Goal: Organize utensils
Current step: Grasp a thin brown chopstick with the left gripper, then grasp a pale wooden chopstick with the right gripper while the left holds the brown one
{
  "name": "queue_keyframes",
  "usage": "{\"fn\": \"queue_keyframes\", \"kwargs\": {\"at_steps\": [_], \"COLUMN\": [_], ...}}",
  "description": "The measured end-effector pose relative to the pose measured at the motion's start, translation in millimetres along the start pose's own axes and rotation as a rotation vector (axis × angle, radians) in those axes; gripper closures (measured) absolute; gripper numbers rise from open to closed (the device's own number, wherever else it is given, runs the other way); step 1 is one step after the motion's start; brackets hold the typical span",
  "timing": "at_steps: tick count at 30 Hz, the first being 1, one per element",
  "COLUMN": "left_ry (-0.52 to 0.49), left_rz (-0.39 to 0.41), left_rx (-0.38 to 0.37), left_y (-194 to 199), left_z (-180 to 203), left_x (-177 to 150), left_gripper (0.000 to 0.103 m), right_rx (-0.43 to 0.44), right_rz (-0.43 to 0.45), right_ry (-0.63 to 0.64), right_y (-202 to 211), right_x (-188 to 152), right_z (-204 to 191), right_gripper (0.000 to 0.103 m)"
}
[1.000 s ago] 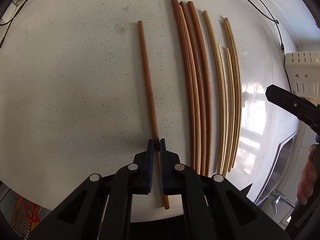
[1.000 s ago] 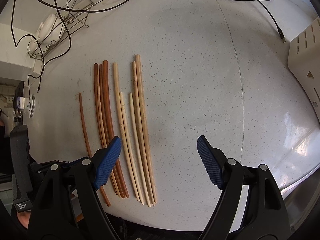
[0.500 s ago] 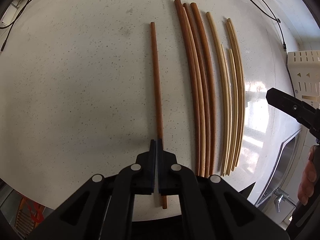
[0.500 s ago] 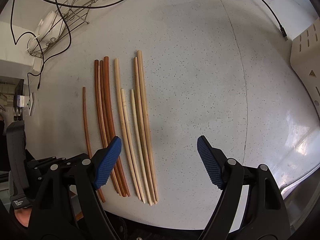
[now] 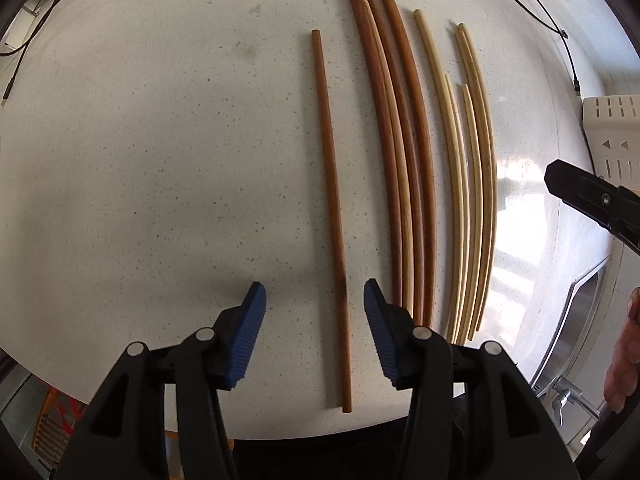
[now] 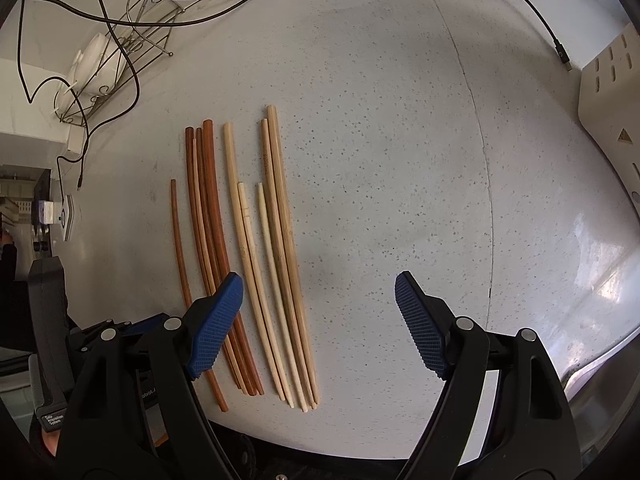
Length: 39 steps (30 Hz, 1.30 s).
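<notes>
On the countertop (image 5: 160, 160), most chopsticks are sorted: pale group (image 5: 472, 184) beside dark group (image 5: 404, 160). One dark chopstick (image 5: 332, 200) lies apart, perhaps still unplaced, between the just-opened left gripper (image 5: 314, 300) pads, released. The right gripper (image 6: 318, 292) hovers open, empty.

Right gripper (image 5: 592, 200): in the left wrist view only one black finger visible, rest cut off by the picture's right edge; spread of the jaws not readable there.
Hand (image 5: 624, 360): only fingertips showing at the right edge, remainder out of the picture.
Sink (image 5: 576, 320): beyond the countertop's right edge, mostly cut off; only a strip of metal rim visible.
Dark chopsticks (image 6: 212, 240): near ends hidden behind the right gripper's blue pad (image 6: 216, 320) in the right wrist view.
Lone dark chopstick (image 6: 180, 248): middle stretch hidden behind the same finger.
Left gripper's label (image 6: 52, 420): print too small to read.
White rack (image 6: 608, 92): cut off at the right edge.
</notes>
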State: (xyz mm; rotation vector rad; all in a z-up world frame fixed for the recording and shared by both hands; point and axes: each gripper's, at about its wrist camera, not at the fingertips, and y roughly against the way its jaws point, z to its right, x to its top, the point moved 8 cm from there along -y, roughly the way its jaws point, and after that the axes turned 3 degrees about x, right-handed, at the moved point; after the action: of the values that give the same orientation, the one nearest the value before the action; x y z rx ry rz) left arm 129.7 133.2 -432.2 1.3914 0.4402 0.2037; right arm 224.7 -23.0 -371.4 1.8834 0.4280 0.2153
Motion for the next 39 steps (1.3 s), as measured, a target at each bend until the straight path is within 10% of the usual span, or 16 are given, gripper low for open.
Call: {"fn": "queue_keyframes", "kwargs": {"at_steps": [6, 10, 17, 39], "left_ry": [-0.005, -0.018, -0.032, -0.006], "left_rz": [0.001, 0.019, 0.034, 0.042], "left_rx": [0.041, 0.082, 0.077, 0.047], "left_y": [-1, -4, -6, -3], "left_z": [2, 19, 32, 16], "left_x": [2, 2, -3, -7], "left_gripper": [0.058, 0.096, 0.097, 0.097], "right_rx": [0.003, 0.005, -0.035, -0.135], "right_rz": [0.012, 0.004, -0.088, -0.115], "right_ry": [0.004, 0.015, 0.057, 0.129], "right_y": [4, 2, -21, -44], "right_x": [1, -1, -6, -4], "right_z": [-1, -2, -2, -19], "right_gripper": [0.028, 0.028, 0.056, 0.071]}}
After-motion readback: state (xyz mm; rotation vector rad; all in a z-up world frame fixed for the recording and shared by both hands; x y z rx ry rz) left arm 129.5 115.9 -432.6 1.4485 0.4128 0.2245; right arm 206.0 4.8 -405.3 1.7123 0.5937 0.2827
